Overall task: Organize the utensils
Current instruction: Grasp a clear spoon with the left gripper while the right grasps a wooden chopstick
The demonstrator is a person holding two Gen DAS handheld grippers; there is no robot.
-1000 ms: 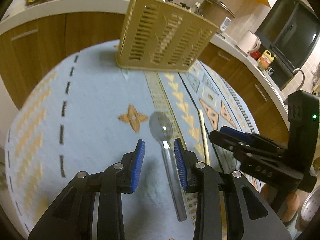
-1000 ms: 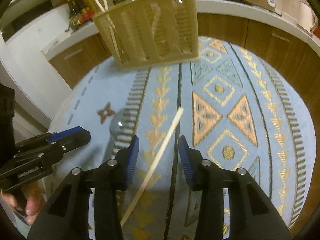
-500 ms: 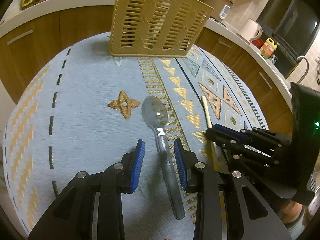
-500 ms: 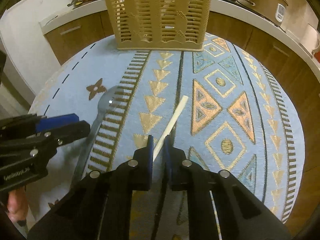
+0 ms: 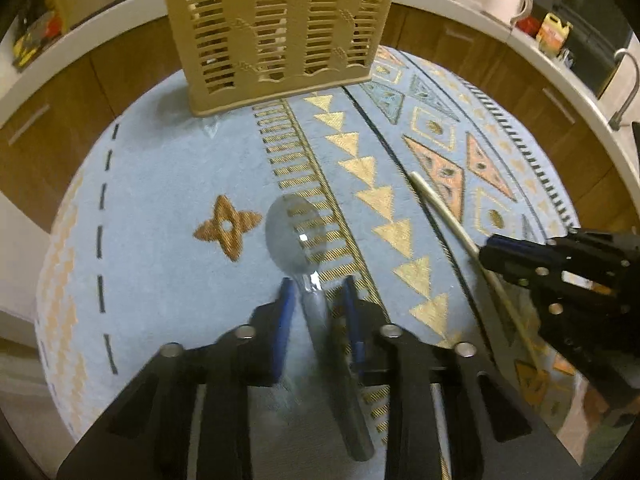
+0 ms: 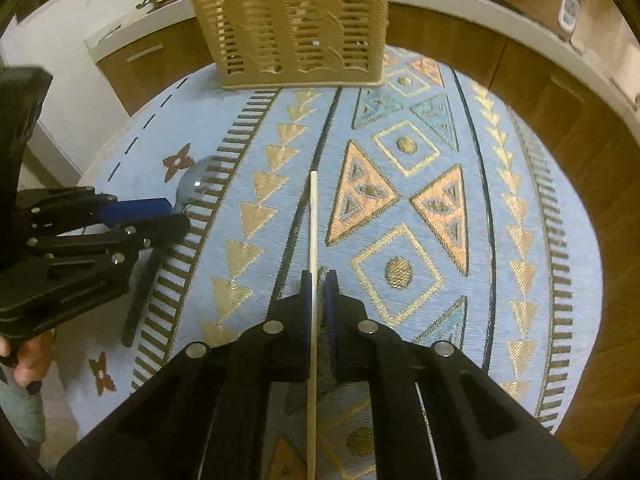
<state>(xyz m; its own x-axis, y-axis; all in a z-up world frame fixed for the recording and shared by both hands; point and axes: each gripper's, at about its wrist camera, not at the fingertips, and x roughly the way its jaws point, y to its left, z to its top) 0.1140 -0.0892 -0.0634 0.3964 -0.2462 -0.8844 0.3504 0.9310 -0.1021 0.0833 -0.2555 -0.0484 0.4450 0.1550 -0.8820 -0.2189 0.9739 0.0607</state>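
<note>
On the patterned blue round rug (image 5: 152, 208), the right gripper (image 6: 318, 286) clamps a pale thin chopstick (image 6: 313, 220); the left gripper (image 5: 316, 300) is closing around a clear plastic spoon's (image 5: 292, 236) handle, near the far beige slotted basket (image 5: 280, 28).

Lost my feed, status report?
Right gripper shut on chopstick. Left gripper closing, spoon between. Basket ahead, path clear.

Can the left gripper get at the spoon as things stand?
Probably yes. The left gripper already straddles the spoon at its neck, jaws closing around it, nothing between. The right gripper, shut on the chopstick, sits off to the side, clear of it.
</note>
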